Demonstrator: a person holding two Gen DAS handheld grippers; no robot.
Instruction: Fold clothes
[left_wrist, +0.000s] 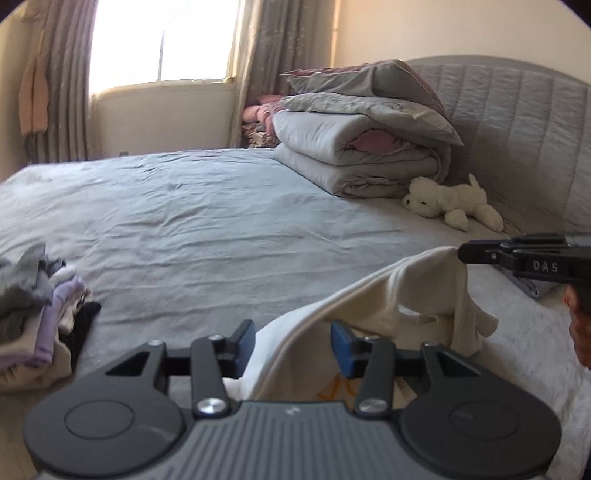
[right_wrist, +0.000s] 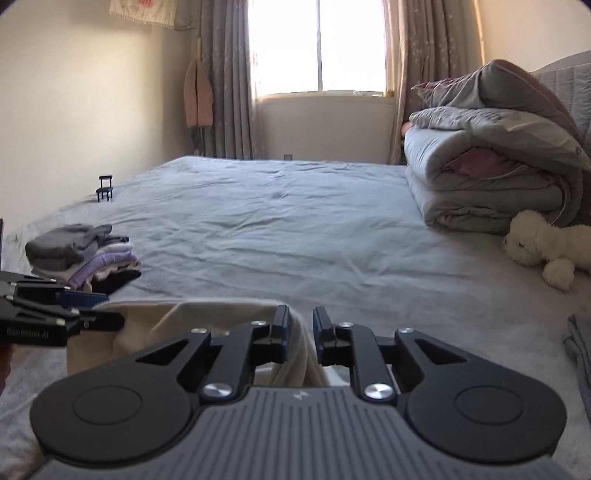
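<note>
A cream garment (left_wrist: 417, 291) hangs lifted over the near part of the bed, with an orange print low down behind my left fingers. My right gripper (left_wrist: 461, 253) pinches its top corner from the right; in the right wrist view that gripper (right_wrist: 301, 332) is shut on a fold of the cream garment (right_wrist: 147, 325). My left gripper (left_wrist: 293, 345) stands open, its blue pads (left_wrist: 341, 347) wide apart, and the garment's thick edge runs between them without being pinched. It enters the right wrist view as the left gripper (right_wrist: 107, 310) at the cloth's left corner.
A stack of folded clothes (left_wrist: 33, 314) in grey, lilac and black sits at the left on the blue-grey bed sheet (left_wrist: 203, 221). Folded quilts (left_wrist: 362, 147) and a white plush dog (left_wrist: 450, 203) lie by the padded headboard (left_wrist: 517, 129). A grey cloth (right_wrist: 580, 350) lies far right; a small black stand (right_wrist: 104, 188) far left.
</note>
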